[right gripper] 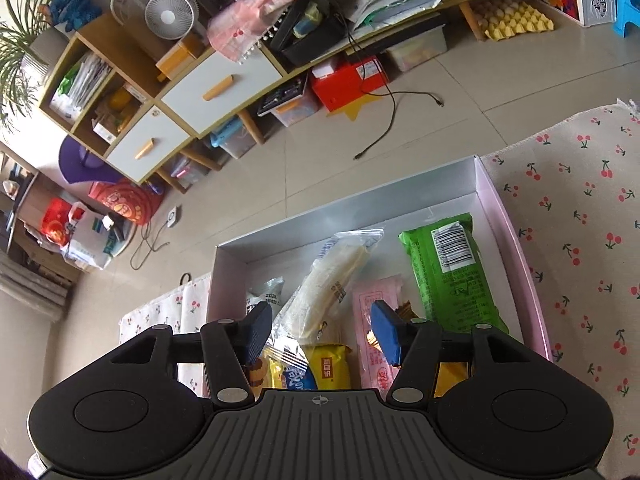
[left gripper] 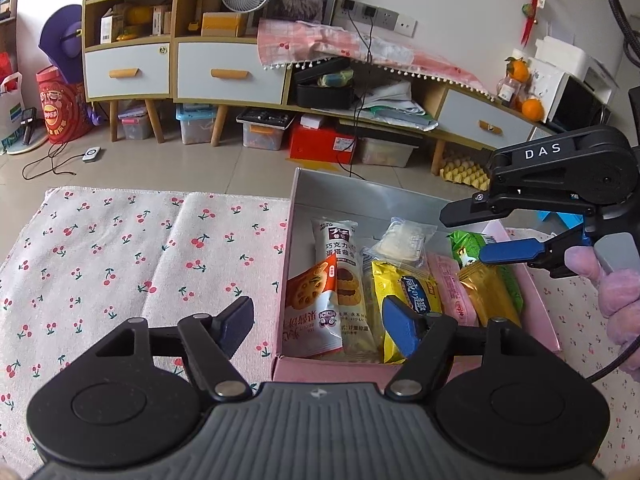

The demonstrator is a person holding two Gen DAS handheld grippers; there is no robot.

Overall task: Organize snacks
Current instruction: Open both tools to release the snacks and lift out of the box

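Both tools black w/ ribbed grey housing, round pivot discs, silver screws, blue pads. Right tool (left gripper: 480, 236) marked "DAS"; fuzzy lilac sleeve (left gripper: 620, 308), black cable behind it.

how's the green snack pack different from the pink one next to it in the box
The green pack is bright green with a white barcode label near its far end; the pink pack is pale pink with red print. The green pack is wider and lies fully in view beside the box wall, while the pink pack is narrower and partly hidden under the right gripper. Both are sealed wrappers lying flat, lengthwise in the box.
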